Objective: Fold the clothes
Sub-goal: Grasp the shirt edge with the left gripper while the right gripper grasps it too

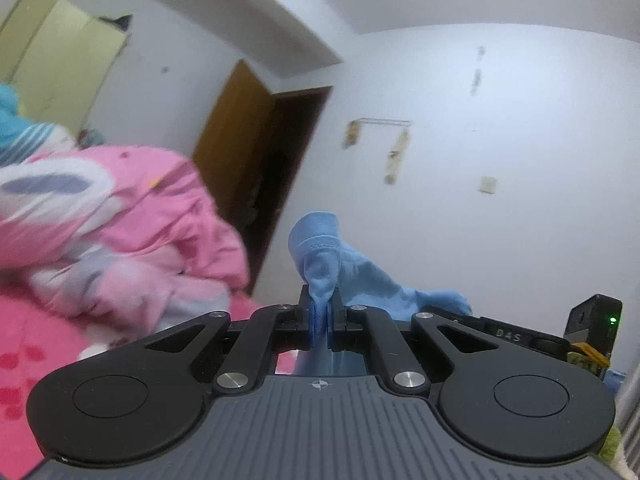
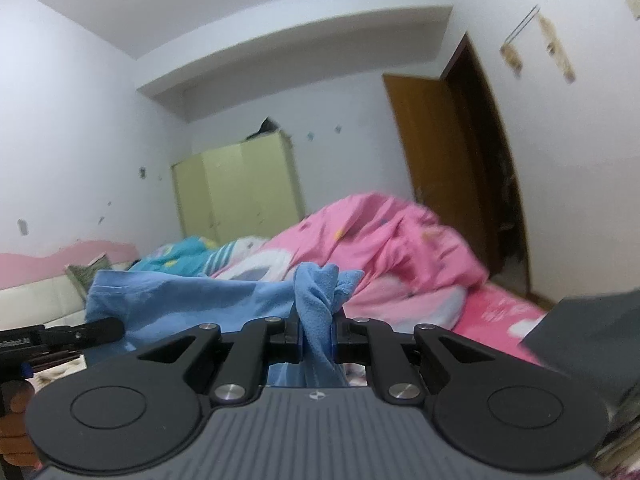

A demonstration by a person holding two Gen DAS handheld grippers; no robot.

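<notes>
Both hand-held grippers, left (image 1: pixel 320 316) and right (image 2: pixel 316 332), clench the blue shirt (image 2: pixel 192 300) raised before the pink quilt (image 2: pixel 392 236); its lower part is hidden.

Light blue garment (image 2: pixel 192 300) hangs lifted above the bed; bunched corners (image 1: pixel 320 256) stick up, fabric stretched between.

One light blue fleece garment (image 2: pixel 192 300) lay across the lower middle of the right wrist view. Two black two-finger grippers were present, the left gripper (image 1: pixel 320 316) and the right gripper (image 2: pixel 316 332). One rumpled pink quilt (image 2: pixel 400 240), one brown wooden door (image 2: pixel 436 168) and one pale yellow wardrobe (image 2: pixel 236 188) stood behind.
</notes>
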